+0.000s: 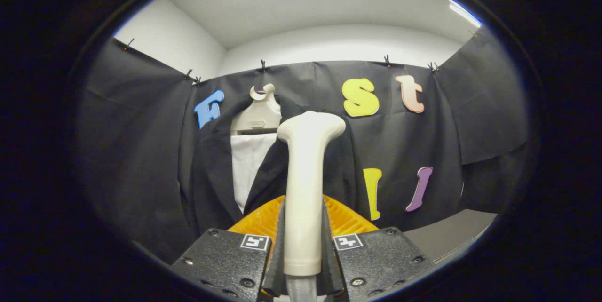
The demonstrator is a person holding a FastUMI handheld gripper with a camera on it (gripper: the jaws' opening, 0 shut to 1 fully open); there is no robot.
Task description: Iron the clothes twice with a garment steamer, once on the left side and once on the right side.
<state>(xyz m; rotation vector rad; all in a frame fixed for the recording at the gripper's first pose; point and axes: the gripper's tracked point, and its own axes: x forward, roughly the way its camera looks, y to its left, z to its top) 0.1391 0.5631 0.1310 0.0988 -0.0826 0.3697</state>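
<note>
From the gripper view, the gripper (303, 245) is pinching the steamer (305, 189) by its handle, both fingers (277, 250) pressed against the pale shaft, which stands upright between them. The steamer's head sits at the top, turned towards the clothes beyond. A clear hose end shows just under the handle, below the fingers.

Ahead hangs a dark jacket (216, 170) on a pale hanger (259, 109), open at the front over a white shirt (247, 165). The steamer's head overlaps the jacket's lapel on the side nearer the middle; I cannot tell whether it touches the cloth or is held just off it. An orange ribbed thing (343, 219) lies low behind the fingers; what it is I cannot make out. A grey tabletop (451, 231) sits off to one side, near the wall.

What could go wrong, as I judge it: the handle is smooth and rounded, so a drag down the cloth could let it twist or slide in the grip. The hanger hangs loose, so a firm push may swing the jacket away and leave the pass half done. The hose could also tug the steamer off line. Lingering in one place may wet the lapel.
</note>
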